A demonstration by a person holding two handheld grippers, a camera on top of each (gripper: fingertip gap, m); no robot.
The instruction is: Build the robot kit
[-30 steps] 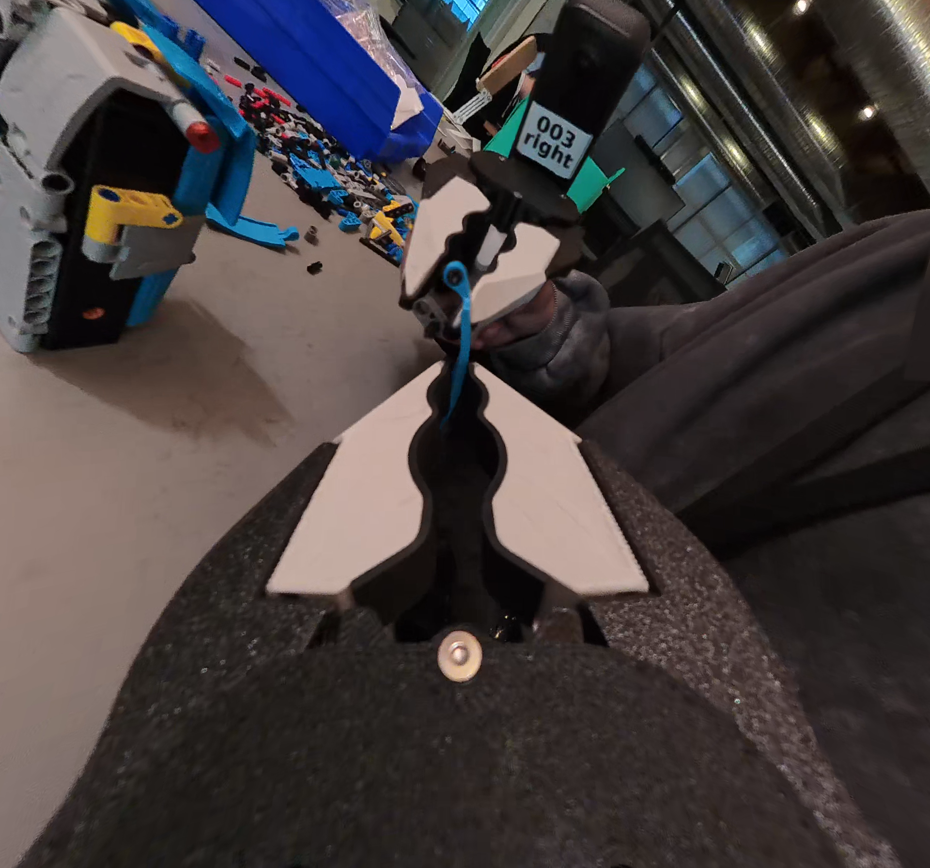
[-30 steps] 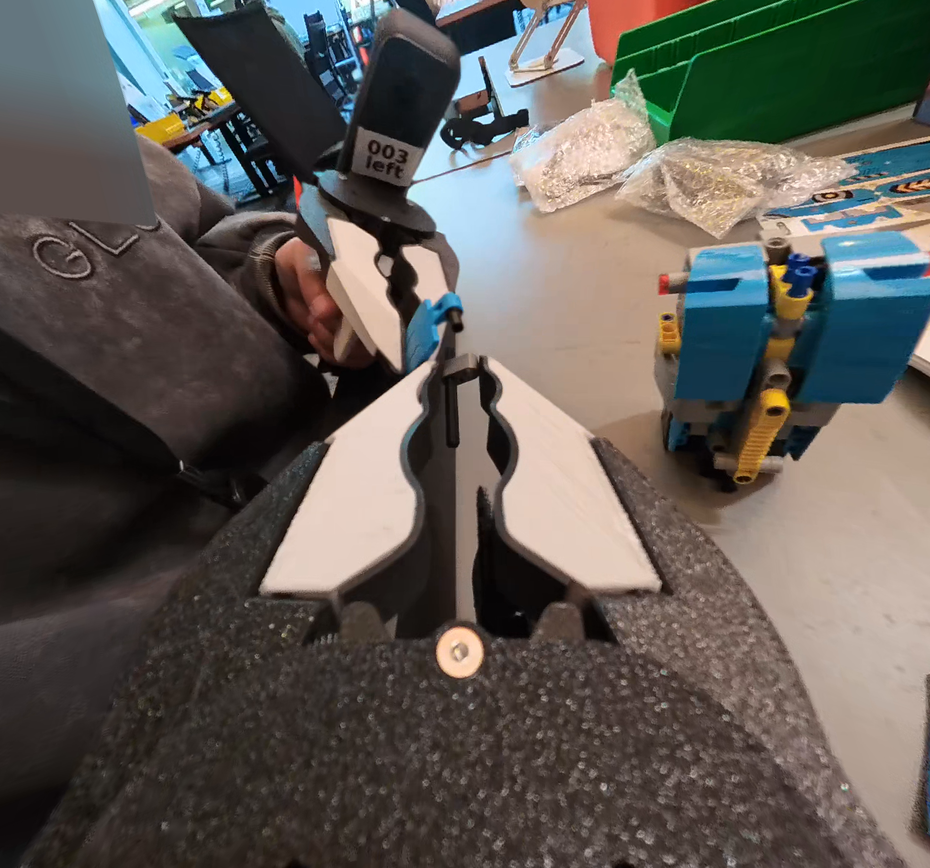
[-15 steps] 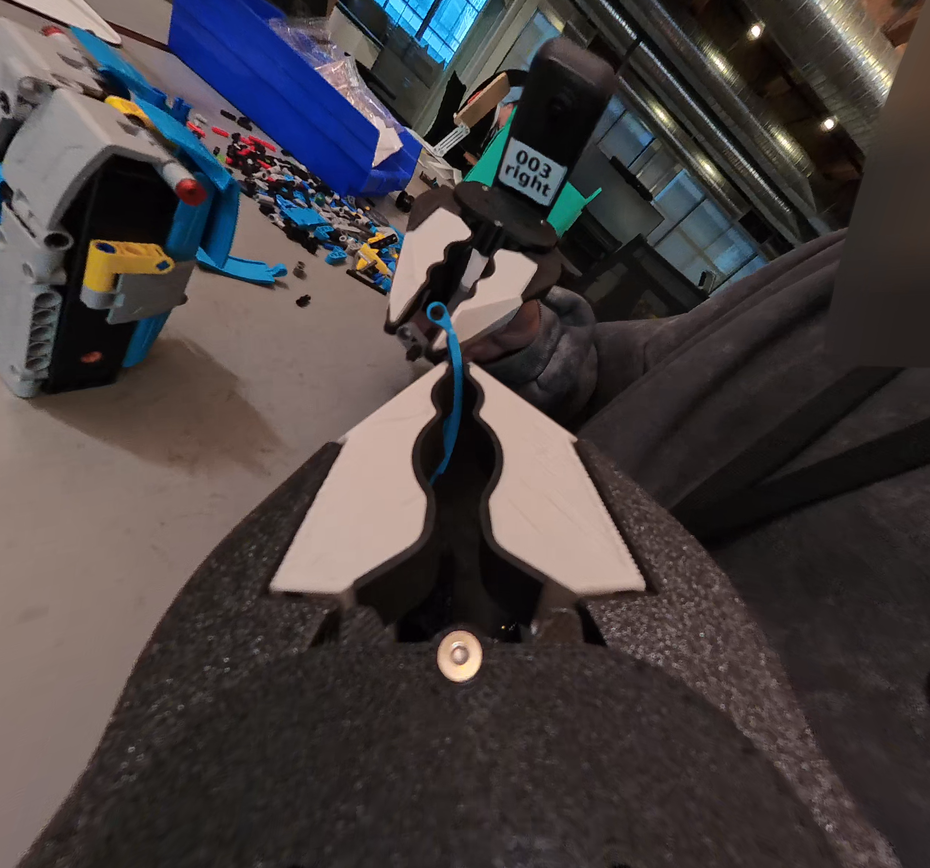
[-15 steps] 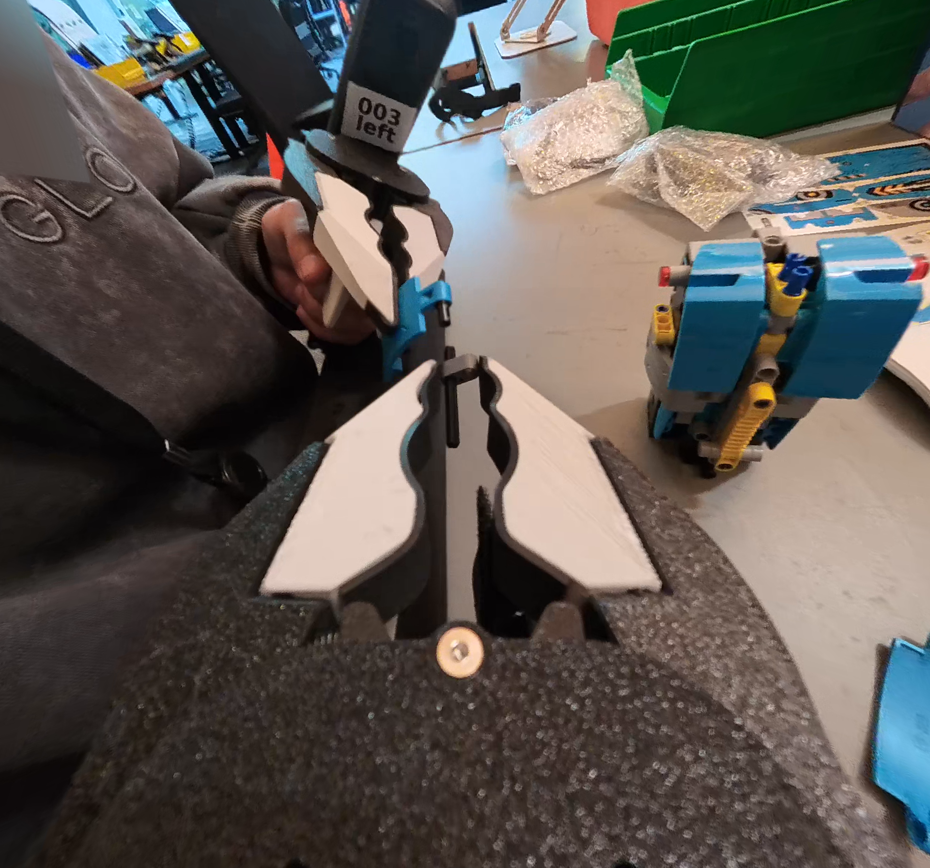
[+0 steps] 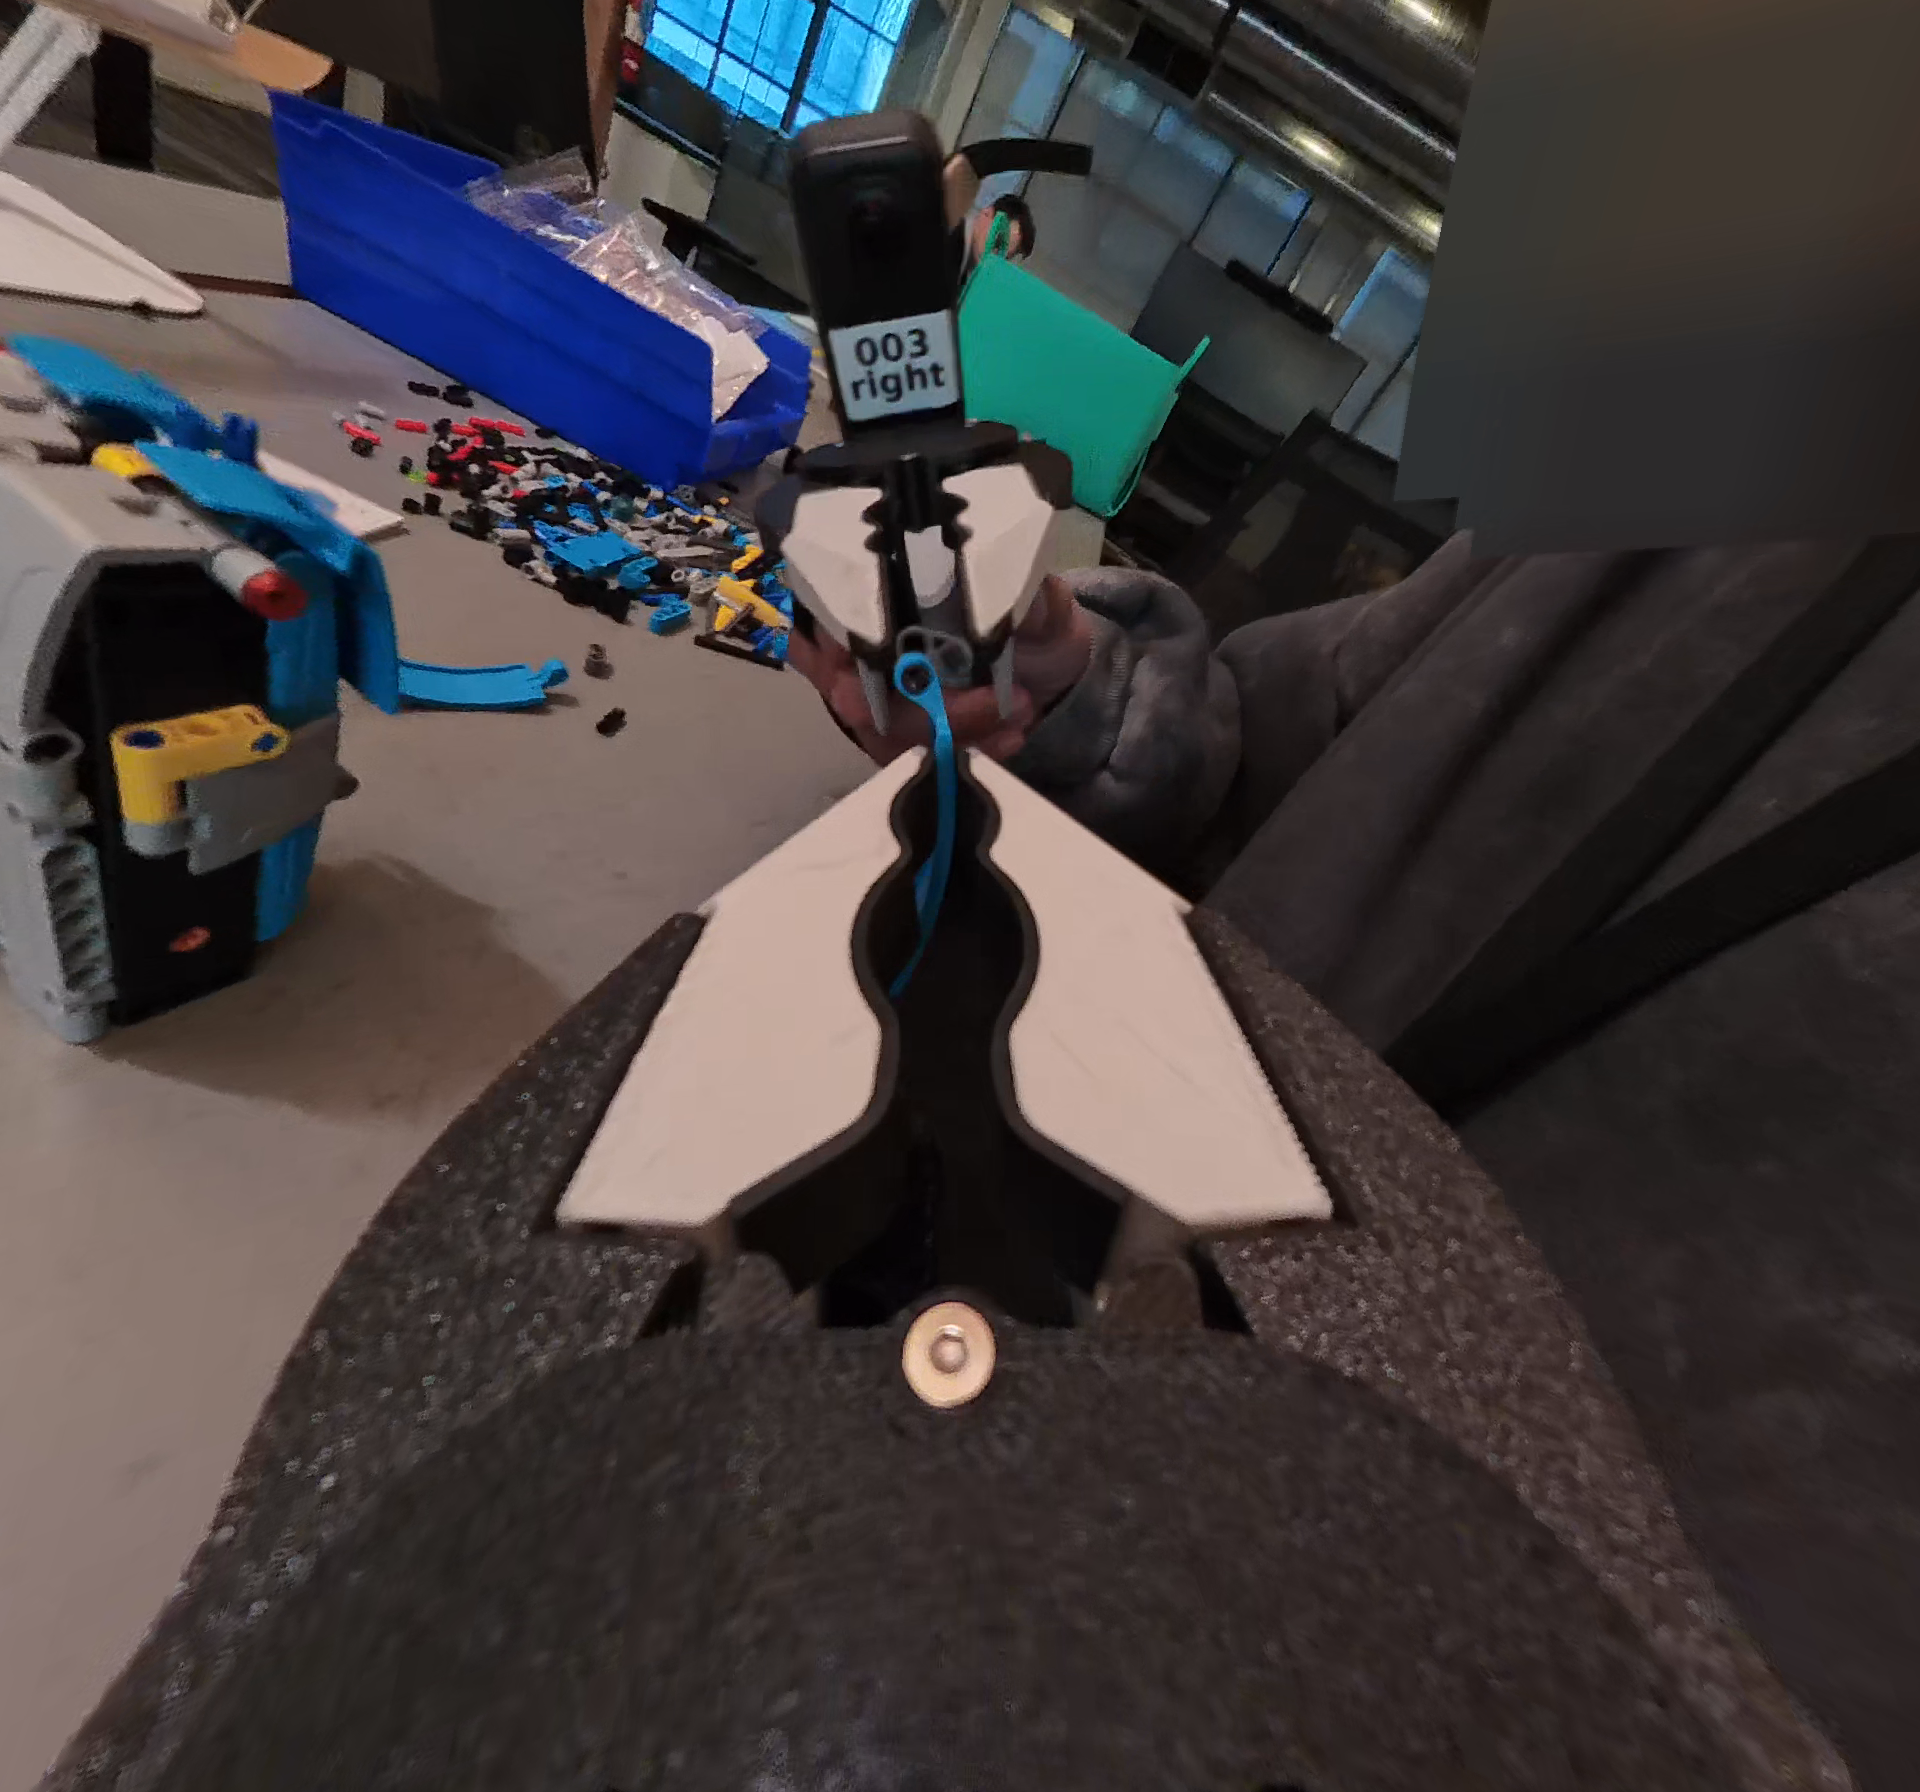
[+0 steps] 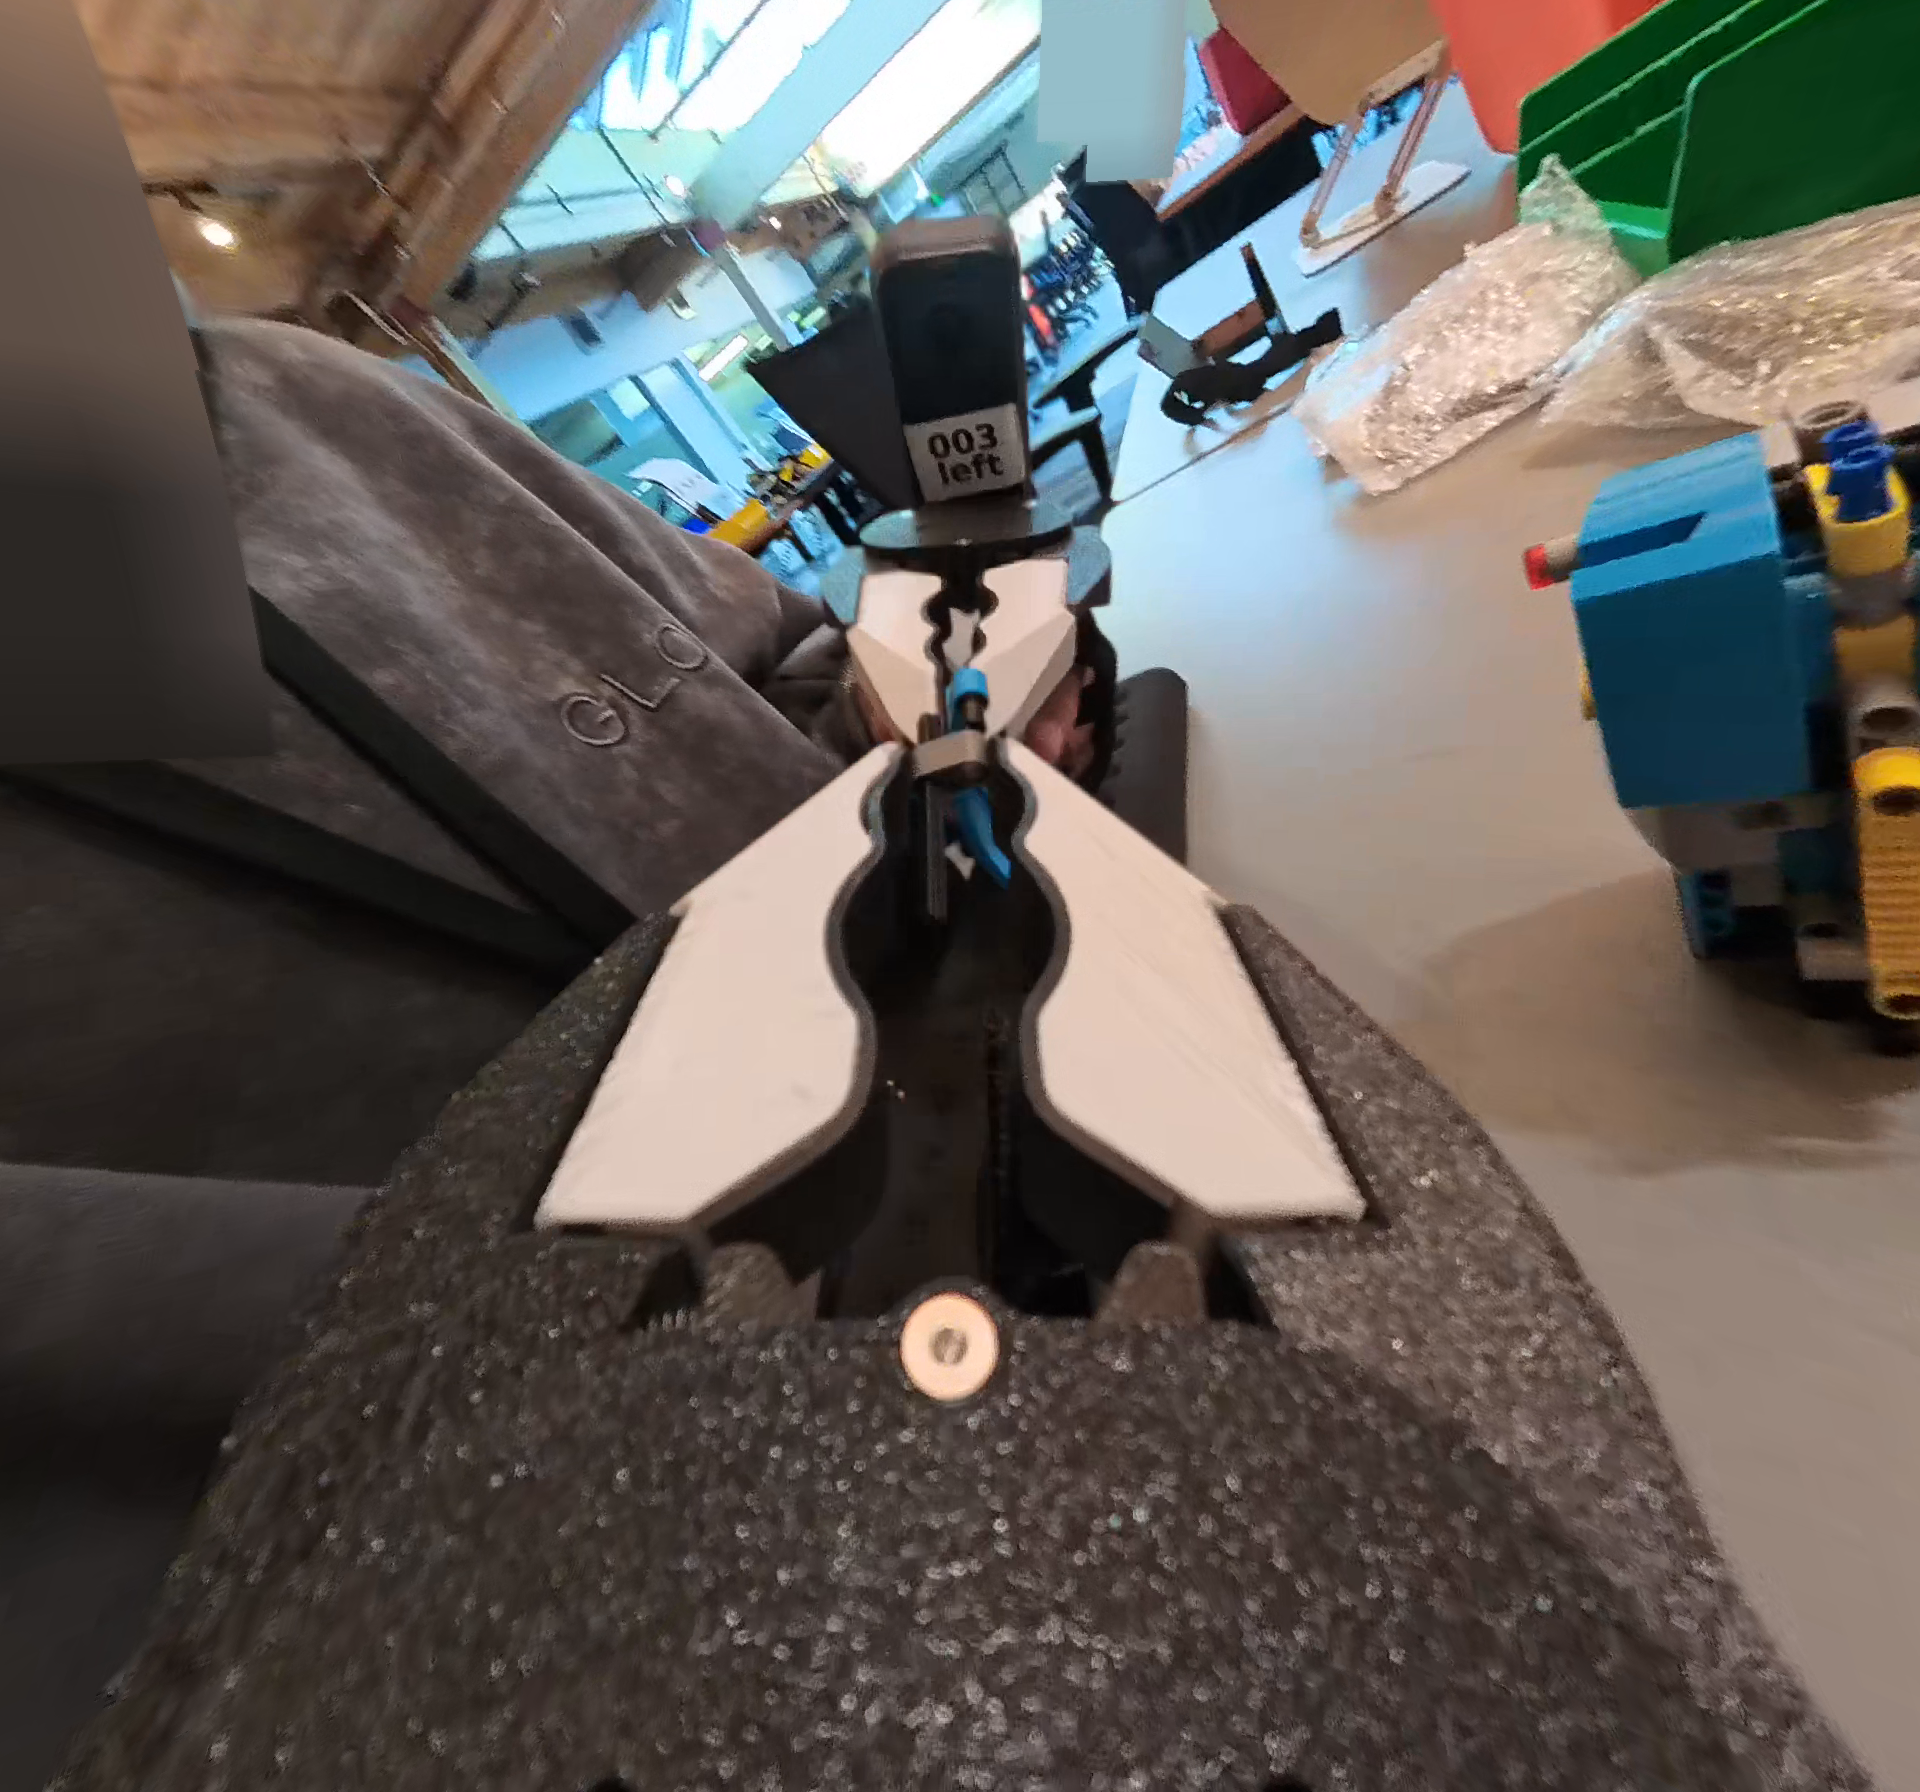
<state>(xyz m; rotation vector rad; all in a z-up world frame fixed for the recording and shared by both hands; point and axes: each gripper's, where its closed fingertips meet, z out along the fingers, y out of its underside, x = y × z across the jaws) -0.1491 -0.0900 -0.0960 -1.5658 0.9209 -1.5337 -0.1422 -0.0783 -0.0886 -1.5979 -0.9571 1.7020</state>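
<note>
**Surface** (image 5: 540,911): pale grey. It carries everything listed below.

**Bins:** a long blue bin (image 5: 499,308) stands at the far edge in the left wrist view. A green bin (image 6: 1766,132) stands at the far right in the right wrist view, with clear plastic bags (image 6: 1507,360) just in front of it.

**Brick model** (image 5: 156,755): a blue, grey and yellow build. It stands upright on the surface, well apart from both tools.

**Loose pieces** (image 5: 592,516): a scattered heap lies beside the blue bin.

**Left hand-held gripper** (image 5: 943,766): raised off the surface, fingers pinched almost together. It holds a thin blue curved piece (image 5: 940,807), whose ringed end sticks out past the tips.

**Right hand-held gripper** (image 6: 951,755): also raised, and pointing straight at the left one, tip to tip. Its fingers are closed on a small grey piece (image 6: 951,758) with a black pin (image 6: 935,859) hanging beneath it.

**Contact:** the ringed end of the blue piece sits against the grey piece. Whether the two are actually joined cannot be told, since the tips hide the junction.

**Risk:** in my judgement both parts are small and held only at their edges, so either could twist in its grip.
</note>
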